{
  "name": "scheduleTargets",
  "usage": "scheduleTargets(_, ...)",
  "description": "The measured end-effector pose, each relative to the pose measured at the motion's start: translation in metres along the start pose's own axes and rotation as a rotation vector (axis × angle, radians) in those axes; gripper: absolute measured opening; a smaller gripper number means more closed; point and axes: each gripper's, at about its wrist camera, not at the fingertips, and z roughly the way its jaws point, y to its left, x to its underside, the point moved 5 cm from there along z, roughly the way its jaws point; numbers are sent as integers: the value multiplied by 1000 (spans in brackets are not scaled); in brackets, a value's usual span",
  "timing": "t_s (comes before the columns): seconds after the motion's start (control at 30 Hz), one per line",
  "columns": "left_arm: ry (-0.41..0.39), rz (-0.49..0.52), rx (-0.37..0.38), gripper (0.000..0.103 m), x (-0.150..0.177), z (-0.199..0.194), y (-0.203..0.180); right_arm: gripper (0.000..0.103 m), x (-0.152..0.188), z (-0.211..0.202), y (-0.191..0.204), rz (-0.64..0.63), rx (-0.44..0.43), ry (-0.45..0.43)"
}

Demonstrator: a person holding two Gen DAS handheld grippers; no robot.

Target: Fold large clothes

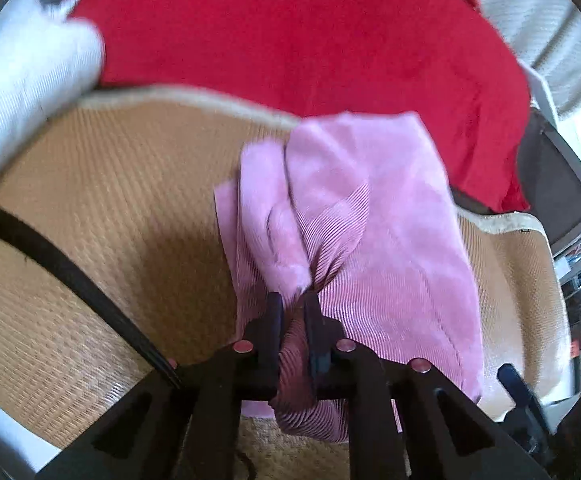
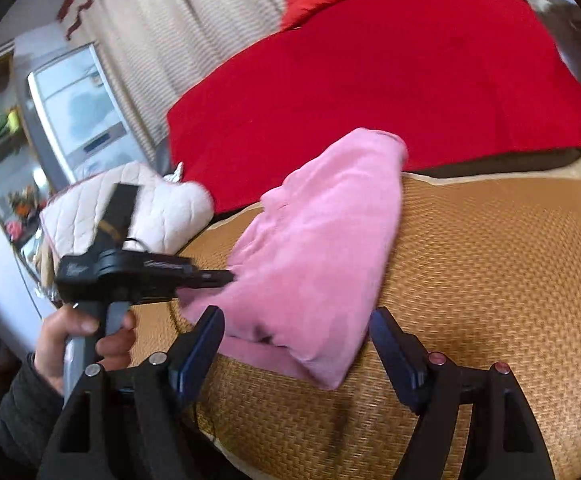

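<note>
My left gripper (image 1: 293, 300) pinches the pink corduroy garment (image 1: 370, 216), bunched on the woven mat (image 1: 102, 184) near the red blanket (image 1: 290, 40). Mid-fold, I judge; my right gripper (image 2: 298, 344), spread wide, should next grab the near edge.

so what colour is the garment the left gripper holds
Pink garment, ribbed, pinched in the left gripper; clearest in the left wrist view.

Bare woven mat (image 2: 490, 260) lies right of the open right gripper (image 2: 296, 344); the pink garment (image 2: 314, 248) blocks ahead, a white cushion (image 2: 158, 208) far left.
</note>
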Motion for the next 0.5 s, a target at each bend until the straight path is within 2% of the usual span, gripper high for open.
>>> scheduleTargets(0.1, 112, -34, -67, 11, 15, 41, 18, 78, -4, -2, -8, 19, 0, 1)
scheduleTargets(0.13, 106, -17, -109, 11, 19, 49, 22, 78, -7, -1, -11, 29, -9, 6)
scheduleTargets(0.2, 77, -3, -124, 11, 19, 46, 21, 79, -13, 2, -15, 60, -42, 27)
scheduleTargets(0.3, 48, 27, -144, 14, 20, 35, 18, 89, -26, 9, -22, 122, -87, 26)
scheduleTargets(0.5, 12, 57, -179, 26, 20, 12, 9, 89, -41, 29, -26, 272, -243, 61)
